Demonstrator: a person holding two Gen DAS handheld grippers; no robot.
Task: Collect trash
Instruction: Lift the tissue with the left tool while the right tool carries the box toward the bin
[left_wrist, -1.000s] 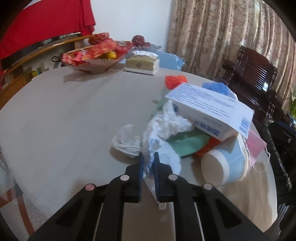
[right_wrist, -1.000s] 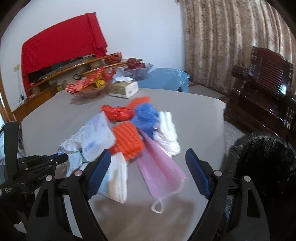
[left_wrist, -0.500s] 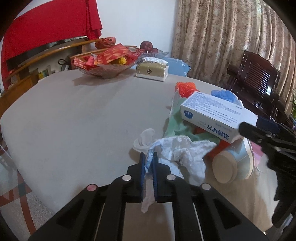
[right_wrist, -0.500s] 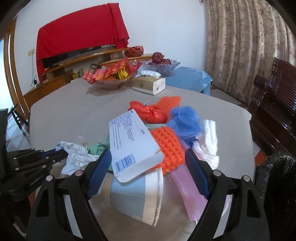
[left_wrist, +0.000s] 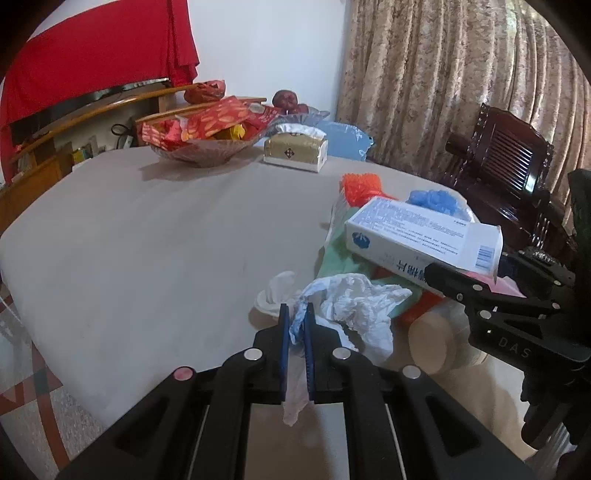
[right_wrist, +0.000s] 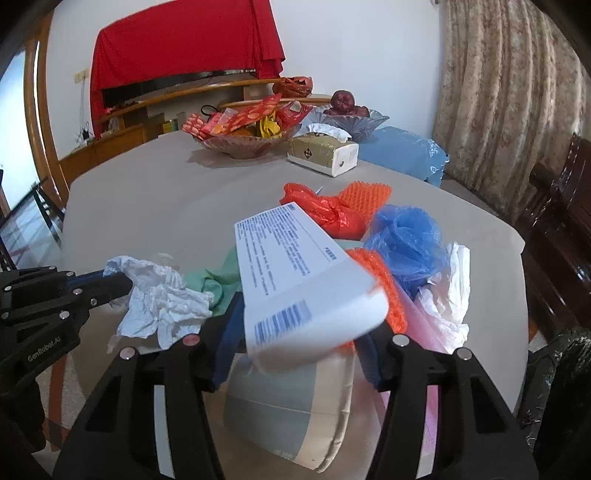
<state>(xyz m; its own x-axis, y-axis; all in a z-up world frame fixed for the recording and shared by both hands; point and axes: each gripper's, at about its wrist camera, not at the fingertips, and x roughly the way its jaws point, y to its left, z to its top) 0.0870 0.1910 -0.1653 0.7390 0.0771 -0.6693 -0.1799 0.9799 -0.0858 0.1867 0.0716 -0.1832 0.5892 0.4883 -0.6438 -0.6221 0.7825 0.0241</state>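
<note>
Right wrist view: nearest the lens, the right gripper (right_wrist: 301, 325) straddles a cup (right_wrist: 291, 402) lying on its side at the near edge of the table (right_wrist: 147, 192). Its jaws have just been closing with the cup between them, and the pads look to be pressed against its sides. A box (right_wrist: 295, 266) leans over the cup and hides the contact from above. The step in hand appears to be picking up trash with both hands at once. To the left, the left gripper (right_wrist: 110, 284) is clamped on a tissue (right_wrist: 159, 299). Beyond lie a green scrap, orange mesh, a blue bag (right_wrist: 406, 236) and a red bag (right_wrist: 325, 210), all unpicked, then a bowl (right_wrist: 243, 142) at the far side. The next move likely calls for lifting the cup out from under the box without tipping it, then carrying both pieces to the black sack (right_wrist: 554, 387) at the right edge, probably the bin. The left wrist view adds what this one hides: the tissue is pinched between fully closed pads, its tail hanging below them. It also shows the box's printed side, but the cup is a blur there behind the right gripper.
</note>
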